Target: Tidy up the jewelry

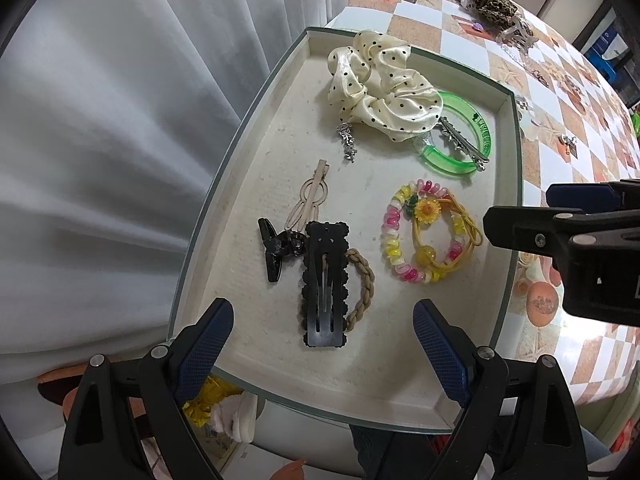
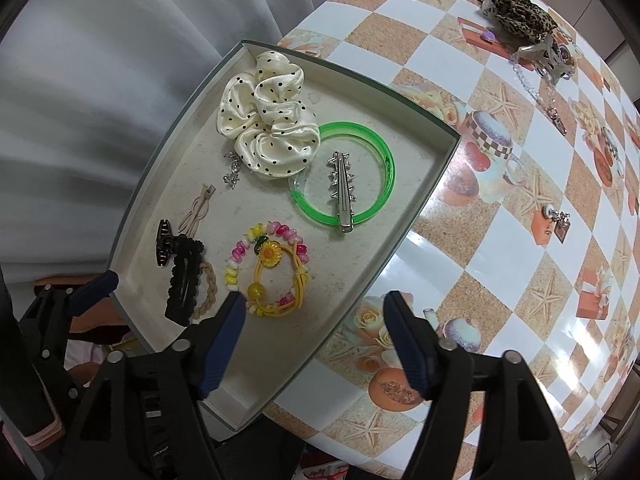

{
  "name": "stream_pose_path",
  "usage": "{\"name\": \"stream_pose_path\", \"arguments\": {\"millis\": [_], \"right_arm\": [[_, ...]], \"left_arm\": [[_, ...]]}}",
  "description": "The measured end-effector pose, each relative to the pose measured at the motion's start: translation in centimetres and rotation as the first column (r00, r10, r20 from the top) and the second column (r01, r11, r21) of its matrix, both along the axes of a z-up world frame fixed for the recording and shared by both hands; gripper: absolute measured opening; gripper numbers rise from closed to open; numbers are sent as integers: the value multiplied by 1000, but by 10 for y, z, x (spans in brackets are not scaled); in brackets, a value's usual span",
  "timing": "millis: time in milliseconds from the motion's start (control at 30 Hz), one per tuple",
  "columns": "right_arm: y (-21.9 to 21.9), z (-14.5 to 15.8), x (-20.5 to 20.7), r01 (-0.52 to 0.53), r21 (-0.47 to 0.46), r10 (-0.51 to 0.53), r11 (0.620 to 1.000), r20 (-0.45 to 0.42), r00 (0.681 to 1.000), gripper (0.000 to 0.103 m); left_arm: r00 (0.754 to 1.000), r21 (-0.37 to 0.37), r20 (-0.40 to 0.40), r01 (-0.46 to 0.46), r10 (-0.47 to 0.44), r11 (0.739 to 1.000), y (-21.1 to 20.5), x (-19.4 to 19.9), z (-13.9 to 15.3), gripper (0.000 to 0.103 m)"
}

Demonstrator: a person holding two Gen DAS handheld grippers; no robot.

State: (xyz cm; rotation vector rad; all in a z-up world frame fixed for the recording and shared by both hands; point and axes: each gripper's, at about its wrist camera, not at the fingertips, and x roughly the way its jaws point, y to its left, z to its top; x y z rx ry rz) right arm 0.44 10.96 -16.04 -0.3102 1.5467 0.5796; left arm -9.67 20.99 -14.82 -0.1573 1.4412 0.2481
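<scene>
A shallow cream tray (image 1: 516, 152) (image 2: 434, 172) holds a dotted cream scrunchie (image 1: 384, 84) (image 2: 268, 120), a green bangle (image 1: 486, 132) (image 2: 386, 164) with a silver star clip (image 1: 464, 140) (image 2: 342, 188) across it, and a bead bracelet with a sunflower tie (image 1: 427, 210) (image 2: 267, 254). A black snap clip (image 1: 324, 288) (image 2: 182, 280), a black claw clip (image 1: 276, 248) and a beige clip (image 1: 308, 196) also lie in it. My left gripper (image 1: 322, 344) hangs open above the snap clip. My right gripper (image 2: 316, 304) stands open over the tray's near right edge, beside the bracelet, holding nothing.
On the checked tablecloth beyond the tray lie a leopard scrunchie (image 2: 520, 8), a clear claw clip (image 2: 548, 56), a bead chain (image 2: 536, 92) and a small earring (image 2: 558, 220). A white curtain (image 1: 100, 140) hangs left of the table edge.
</scene>
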Motion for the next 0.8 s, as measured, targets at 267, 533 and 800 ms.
{"name": "stream_pose_path", "arguments": {"millis": [267,533,800], "right_arm": [[-3,10,2,10,-2,-10,1000,3,1000,80],[-10,28,2,12,-4,-12,1000,32,999,89],[-15,46,2,16,-18,-14,1000,78,997,89]], "left_arm": [[1000,-15,-8,12,-12,1000,-4,1,7,95],[1000,-15,-4,17,-17,1000,-4,-2,18,95],[1000,-7,15,27,-27,1000,-5,3,33,95]]}}
